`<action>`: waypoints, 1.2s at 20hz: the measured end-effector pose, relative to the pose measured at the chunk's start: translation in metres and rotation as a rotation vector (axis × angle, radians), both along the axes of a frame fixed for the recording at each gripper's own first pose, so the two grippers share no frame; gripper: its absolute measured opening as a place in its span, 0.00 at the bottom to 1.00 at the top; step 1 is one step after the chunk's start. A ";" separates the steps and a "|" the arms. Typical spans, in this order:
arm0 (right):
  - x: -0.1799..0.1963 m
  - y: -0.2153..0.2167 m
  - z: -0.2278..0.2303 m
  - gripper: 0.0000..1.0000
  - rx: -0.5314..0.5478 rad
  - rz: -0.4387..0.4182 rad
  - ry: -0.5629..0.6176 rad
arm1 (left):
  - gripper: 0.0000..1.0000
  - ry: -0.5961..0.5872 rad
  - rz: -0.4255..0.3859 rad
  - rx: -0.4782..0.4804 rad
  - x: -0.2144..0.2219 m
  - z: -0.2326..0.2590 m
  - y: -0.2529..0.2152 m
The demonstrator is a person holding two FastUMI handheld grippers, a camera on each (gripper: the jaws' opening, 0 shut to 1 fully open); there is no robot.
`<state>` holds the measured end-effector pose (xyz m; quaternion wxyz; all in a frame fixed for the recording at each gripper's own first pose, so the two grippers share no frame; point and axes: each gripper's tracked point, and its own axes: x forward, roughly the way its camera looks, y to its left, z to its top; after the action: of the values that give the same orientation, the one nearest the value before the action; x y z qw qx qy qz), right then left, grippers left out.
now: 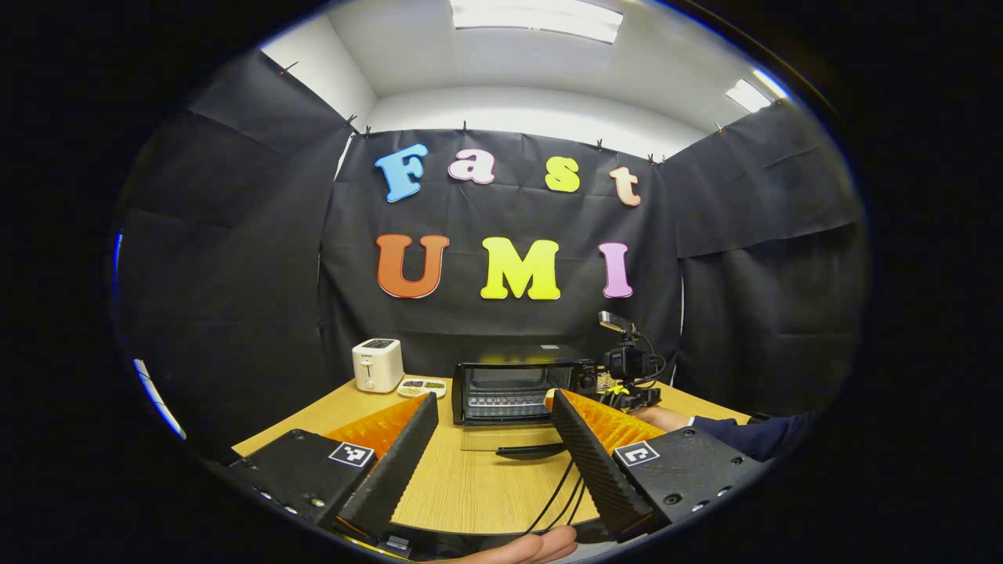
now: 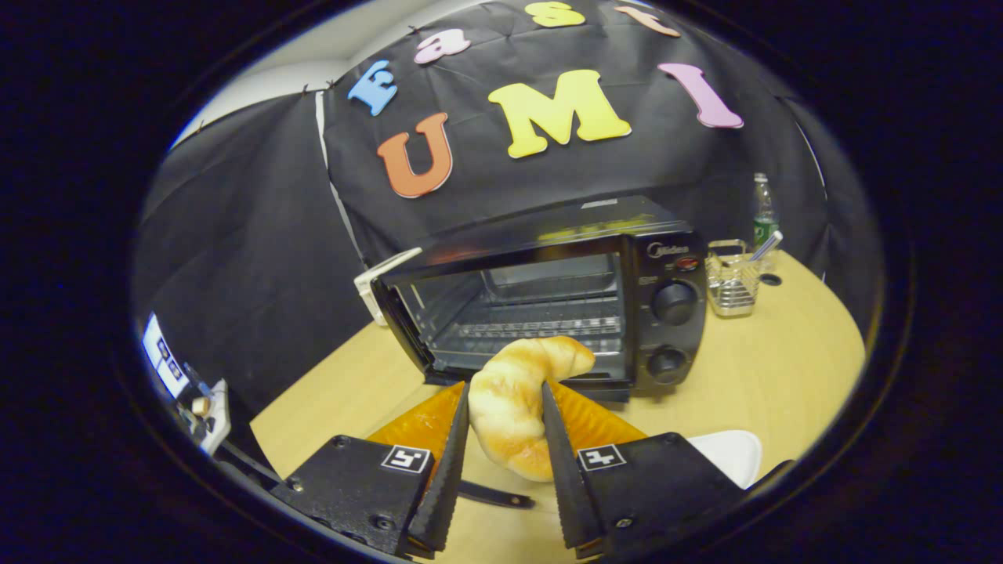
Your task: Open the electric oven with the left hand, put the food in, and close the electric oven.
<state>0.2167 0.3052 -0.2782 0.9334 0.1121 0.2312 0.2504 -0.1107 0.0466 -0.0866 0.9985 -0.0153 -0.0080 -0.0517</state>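
The croissant (image 2: 513, 407), soft and light, is clamped midway by the right hand-held gripper (image 2: 505, 427); the left hand-held gripper (image 1: 494, 439) is held apart.

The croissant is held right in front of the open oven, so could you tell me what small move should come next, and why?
Probably ease the right gripper forward to carry the croissant onto the oven rack. The door already hangs open, the croissant sits clamped between both fingers just short of the opening, and the rack looks bare. The left gripper stands open, back from the oven.
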 end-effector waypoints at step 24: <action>0.168 0.055 -0.024 0.66 -0.241 -0.189 -0.148 | 0.96 0.163 0.124 -0.045 0.029 -0.069 0.072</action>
<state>0.3846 0.3605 -0.3025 0.9739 0.0020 0.1787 0.1397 -0.0814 0.1187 -0.1561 0.9965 -0.0416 0.0713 0.0119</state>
